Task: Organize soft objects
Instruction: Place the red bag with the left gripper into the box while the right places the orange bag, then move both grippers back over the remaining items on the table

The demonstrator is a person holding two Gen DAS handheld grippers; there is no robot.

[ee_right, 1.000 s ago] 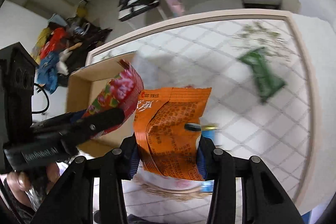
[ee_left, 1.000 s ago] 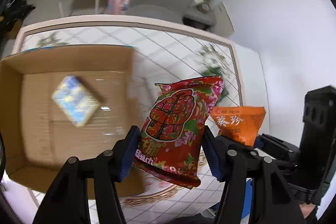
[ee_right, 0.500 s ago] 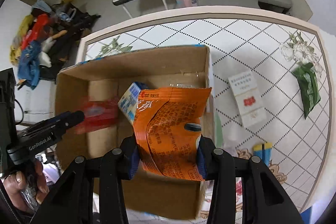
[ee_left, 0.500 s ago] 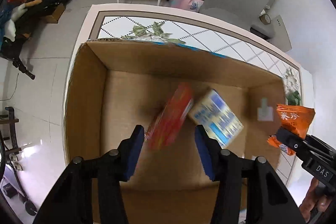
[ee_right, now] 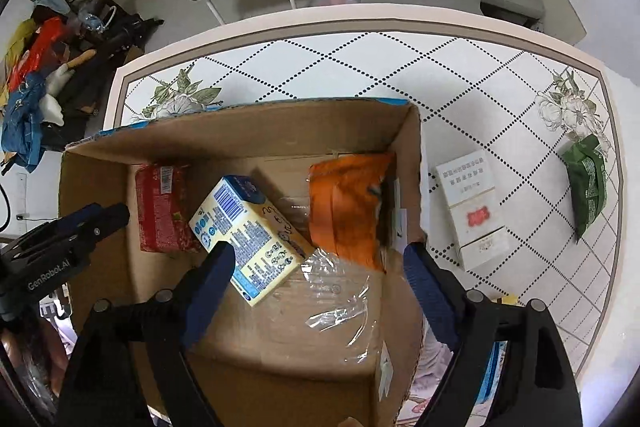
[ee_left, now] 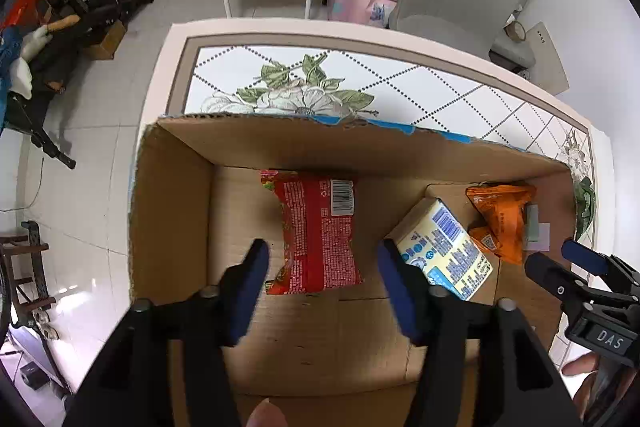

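both packets now lie in the box (ee_left: 168, 211): red packet (ee_left: 318, 231), orange packet (ee_right: 346, 207); left claw (ee_left: 320, 263) and right claw (ee_right: 316, 267) opening, empty.

Inspector A: Cardboard box (ee_left: 172, 211) on tabletop (ee_left: 420, 83). Contents?
Inspector B: Red packet (ee_left: 318, 231) lying flat at centre, yellow carton (ee_left: 440, 247) to its right, orange packet (ee_left: 504, 219) far right.
Inspector A: Left gripper (ee_left: 320, 259)?
Inspector B: Above the box, fingers (ee_left: 250, 287) opening, nothing between them.
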